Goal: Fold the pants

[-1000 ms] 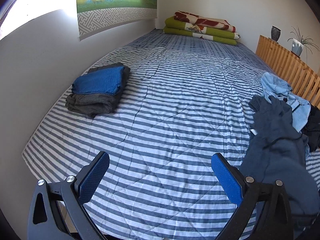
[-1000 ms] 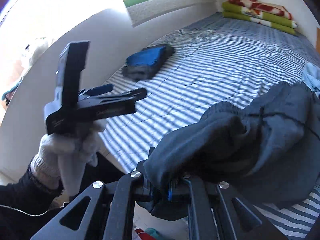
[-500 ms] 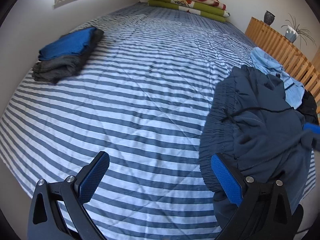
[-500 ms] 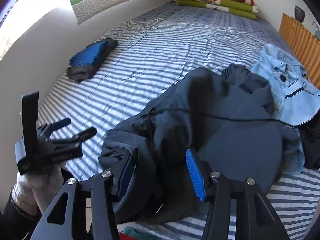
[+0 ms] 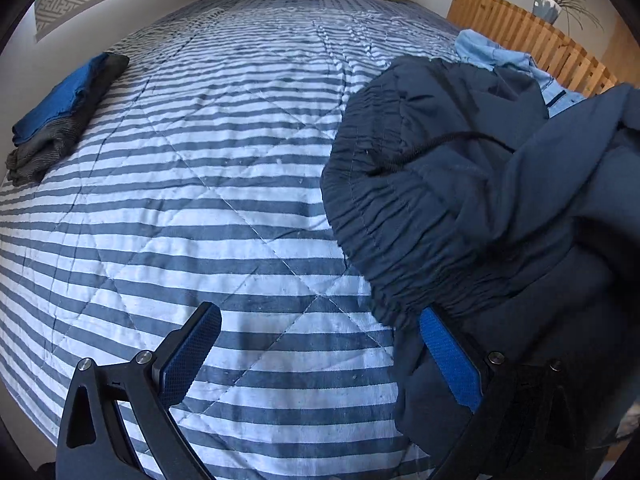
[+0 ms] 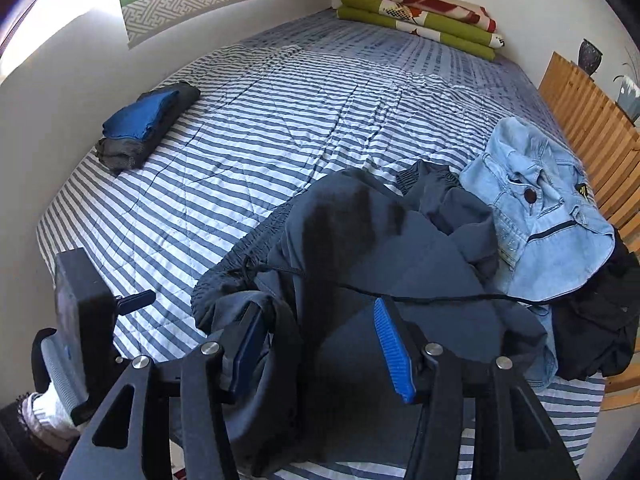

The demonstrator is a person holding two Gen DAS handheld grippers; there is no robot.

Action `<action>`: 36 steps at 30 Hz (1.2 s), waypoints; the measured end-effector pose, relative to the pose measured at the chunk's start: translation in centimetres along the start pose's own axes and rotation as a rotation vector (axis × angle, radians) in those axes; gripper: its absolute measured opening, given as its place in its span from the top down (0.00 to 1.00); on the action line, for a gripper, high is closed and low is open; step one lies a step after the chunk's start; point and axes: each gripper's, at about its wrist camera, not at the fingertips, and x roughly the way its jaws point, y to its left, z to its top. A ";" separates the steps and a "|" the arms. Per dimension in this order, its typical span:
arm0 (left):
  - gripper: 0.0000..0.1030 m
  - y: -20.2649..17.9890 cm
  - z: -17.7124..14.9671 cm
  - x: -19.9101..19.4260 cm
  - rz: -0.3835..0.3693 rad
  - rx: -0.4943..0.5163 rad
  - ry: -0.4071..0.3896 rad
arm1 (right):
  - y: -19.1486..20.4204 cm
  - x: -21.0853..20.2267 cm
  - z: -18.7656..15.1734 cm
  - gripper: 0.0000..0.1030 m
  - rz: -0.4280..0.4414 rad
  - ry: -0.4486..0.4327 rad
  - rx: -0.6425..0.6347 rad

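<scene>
Pointing steeply down, both grippers hang over the bed's near edge: the left gripper open, empty; the right gripper parted, unclamped, above the crumpled navy pants. One denim garment lies right; one folded stack far left; folded blankets beyond.

Navy pants lie on a blue-and-white striped quilt; light-blue denim at right; blue pads.

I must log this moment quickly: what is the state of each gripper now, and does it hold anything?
Left gripper: open, holding nothing; dark blue pants lie against one finger.
Right gripper: open over the pants, not gripping them.
</scene>
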 end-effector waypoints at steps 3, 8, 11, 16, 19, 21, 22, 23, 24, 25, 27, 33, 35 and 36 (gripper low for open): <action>0.02 -0.5 -0.8 1.3 0.000 0.032 0.020 | -1.5 -1.3 -0.3 0.51 0.039 -0.002 0.030; 0.05 1.6 -1.3 -1.1 -0.041 -0.020 -0.034 | -3.1 -3.3 -0.5 0.51 0.155 0.011 -0.023; 0.05 3.9 -0.8 -3.1 -0.023 -0.064 -0.079 | -3.5 -4.6 -0.8 0.51 0.177 0.013 -0.078; 0.05 4.8 0.9 -4.2 -0.081 -0.102 -0.100 | -4.9 -6.5 1.7 0.47 0.344 -0.061 0.009; 0.05 2.9 1.8 -3.2 -0.113 -0.061 -0.085 | -3.6 -3.2 4.5 0.39 0.277 -0.040 0.031; 0.06 1.7 1.7 -3.0 -0.144 -0.059 -0.079 | -2.3 1.0 6.3 0.39 0.265 0.023 0.040; 0.06 1.3 1.6 -3.0 -0.156 -0.064 -0.080 | -1.7 3.4 7.2 0.39 0.257 0.062 0.051; 0.06 1.0 1.6 -2.7 -0.160 -0.068 -0.080 | -1.2 5.7 7.9 0.39 0.243 0.098 0.063; 0.06 0.7 1.6 -2.7 -0.162 -0.071 -0.081 | -0.7 8.0 8.6 0.39 0.220 0.129 0.069; 0.06 0.5 1.6 -2.7 -0.163 -0.070 -0.083 | -0.4 10.2 9.2 0.39 0.185 0.156 0.072; 0.06 -0.1 1.5 -2.6 -0.164 -0.058 -0.086 | 0.2 13.8 9.9 0.39 0.114 0.198 0.075; 0.06 -1.1 1.6 -2.5 -0.167 -0.037 -0.086 | 0.2 18.2 9.8 0.45 0.045 0.242 0.068; 0.06 -1.2 1.5 -2.7 -0.175 -0.033 -0.084 | -0.9 17.5 9.7 0.83 0.067 0.231 0.082; 0.06 -1.3 1.4 -2.8 -0.175 -0.032 -0.084 | -1.7 16.9 9.6 0.90 0.090 0.225 0.096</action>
